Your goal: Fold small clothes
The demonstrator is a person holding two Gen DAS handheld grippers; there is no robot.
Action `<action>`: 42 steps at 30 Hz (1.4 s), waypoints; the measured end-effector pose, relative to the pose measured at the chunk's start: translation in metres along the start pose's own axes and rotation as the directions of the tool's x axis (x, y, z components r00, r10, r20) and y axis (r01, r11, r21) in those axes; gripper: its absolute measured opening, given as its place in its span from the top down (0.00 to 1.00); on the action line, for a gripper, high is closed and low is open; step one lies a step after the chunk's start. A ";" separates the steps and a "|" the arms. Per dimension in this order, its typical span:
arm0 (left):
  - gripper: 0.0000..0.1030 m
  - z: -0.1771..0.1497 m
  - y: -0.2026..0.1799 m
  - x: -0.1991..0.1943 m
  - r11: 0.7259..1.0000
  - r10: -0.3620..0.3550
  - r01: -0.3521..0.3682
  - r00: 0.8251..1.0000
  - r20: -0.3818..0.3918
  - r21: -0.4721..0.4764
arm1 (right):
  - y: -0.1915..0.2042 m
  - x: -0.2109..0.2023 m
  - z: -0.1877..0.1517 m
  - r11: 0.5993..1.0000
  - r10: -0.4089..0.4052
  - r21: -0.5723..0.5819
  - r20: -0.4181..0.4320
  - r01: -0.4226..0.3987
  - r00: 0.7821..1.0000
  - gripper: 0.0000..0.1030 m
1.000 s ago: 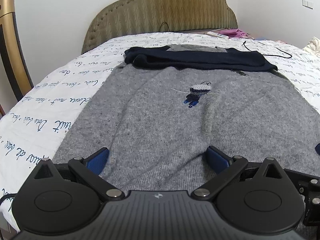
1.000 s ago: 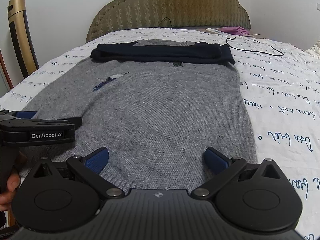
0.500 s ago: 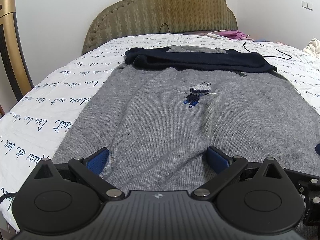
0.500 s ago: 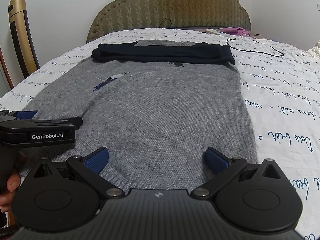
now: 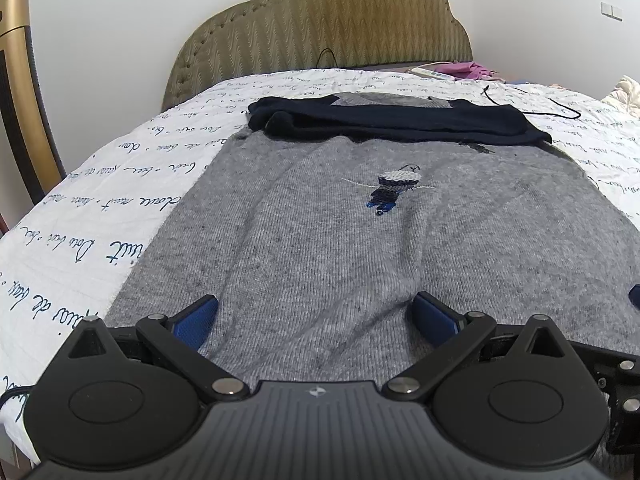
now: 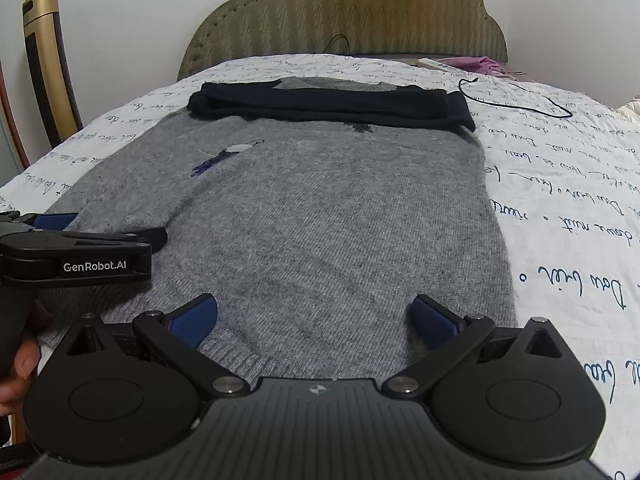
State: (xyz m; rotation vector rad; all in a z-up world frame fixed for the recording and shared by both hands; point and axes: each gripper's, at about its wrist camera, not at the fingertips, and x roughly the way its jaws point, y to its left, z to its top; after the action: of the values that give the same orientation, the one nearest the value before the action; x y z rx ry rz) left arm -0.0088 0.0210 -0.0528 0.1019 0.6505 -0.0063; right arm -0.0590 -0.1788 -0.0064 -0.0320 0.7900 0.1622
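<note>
A grey knit sweater (image 5: 360, 240) (image 6: 320, 220) with a small embroidered figure (image 5: 394, 190) lies flat on the bed, its dark navy sleeves (image 5: 392, 120) (image 6: 328, 106) folded across the top. My left gripper (image 5: 316, 316) hovers open over the hem's left part, nothing between its blue pads. Over the hem's right part my right gripper (image 6: 314, 318) is open too. The left gripper's body (image 6: 76, 250) shows at the left of the right wrist view, with a hand (image 6: 20, 364) on its handle.
The bed has a white cover with blue script (image 5: 100, 220) (image 6: 580, 220) and a padded olive headboard (image 5: 320, 28). A black cable (image 6: 516, 98) and pink cloth (image 6: 476, 64) lie at the far right. A gold and black chair (image 5: 18, 100) stands left of the bed.
</note>
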 end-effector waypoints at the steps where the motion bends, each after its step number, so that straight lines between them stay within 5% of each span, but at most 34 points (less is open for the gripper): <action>1: 0.00 0.000 0.000 0.000 1.000 0.000 0.000 1.000 -0.001 0.001 | -0.001 0.000 0.000 1.000 0.004 0.002 -0.001 -0.004 1.000 0.00; 23: 0.00 0.008 0.012 -0.017 0.998 0.012 -0.012 1.000 -0.011 0.056 | -0.011 -0.017 0.010 0.997 0.081 0.010 0.016 -0.081 0.997 0.00; 34: 0.00 0.019 0.087 -0.033 0.997 0.079 -0.079 0.997 0.019 -0.004 | -0.072 -0.045 0.027 0.986 0.131 0.094 0.040 -0.135 0.991 0.00; 38: 0.00 0.015 0.127 -0.030 0.996 0.018 -0.021 0.999 -0.039 -0.082 | -0.101 -0.051 0.026 0.975 0.174 0.137 0.001 -0.173 0.985 0.00; 42: 0.00 0.011 0.155 -0.025 0.975 -0.170 0.152 0.980 -0.106 -0.161 | -0.119 -0.058 0.020 0.967 0.212 0.151 -0.020 -0.206 0.977 0.02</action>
State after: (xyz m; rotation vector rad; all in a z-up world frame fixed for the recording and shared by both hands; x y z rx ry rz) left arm -0.0159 0.1734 -0.0143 -0.0989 0.7754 -0.1083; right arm -0.0663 -0.3023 0.0452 0.1903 0.8394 0.3032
